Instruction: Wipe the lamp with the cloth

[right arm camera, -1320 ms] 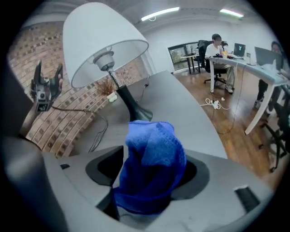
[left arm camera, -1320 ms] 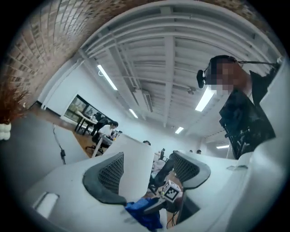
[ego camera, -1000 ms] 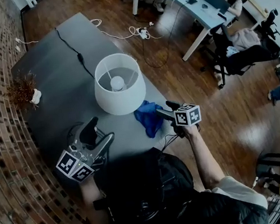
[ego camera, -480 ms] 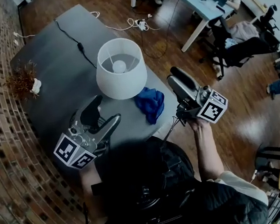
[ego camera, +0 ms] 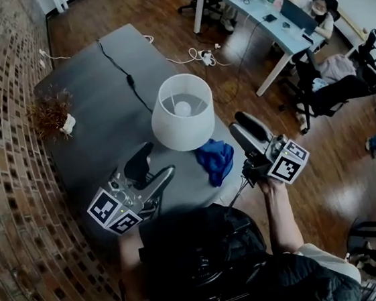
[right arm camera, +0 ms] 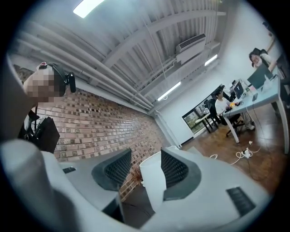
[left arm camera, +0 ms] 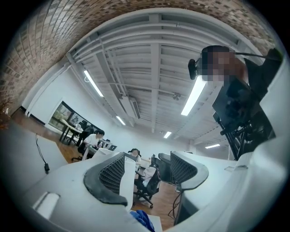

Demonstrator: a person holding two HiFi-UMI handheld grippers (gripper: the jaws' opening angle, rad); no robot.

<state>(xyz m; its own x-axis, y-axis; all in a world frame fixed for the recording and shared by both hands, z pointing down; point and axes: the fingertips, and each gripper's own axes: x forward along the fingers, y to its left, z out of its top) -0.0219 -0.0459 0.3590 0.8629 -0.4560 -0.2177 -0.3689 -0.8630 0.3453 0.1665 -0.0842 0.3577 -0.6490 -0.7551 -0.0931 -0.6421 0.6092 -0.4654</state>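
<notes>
- Two tools hang above the near end of the surface, the left hand-held gripper (ego camera: 159,160) and the right hand-held gripper (ego camera: 235,122), both clear of it.
- Both have just been closing a little, yet each pair of jaws stands spread with nothing between them; the right pair is the narrower.
- Crumpled on the dark surface (ego camera: 93,90) lies the blue cloth (ego camera: 216,160), just near and right of the white table lamp (ego camera: 183,116) and close to the right edge.
- Upright stands the lamp, its cord (ego camera: 125,69) running off to the far end.
- Either stage fits: the cloth waiting to be picked up, or laid down again after the wipe — the views do not settle which.
- For any stroke on this lamp, I judge it best to pinch a thick fold of cloth and press lightly — the shade looks light and easy to tip. Keep off the cord as well.
</notes>
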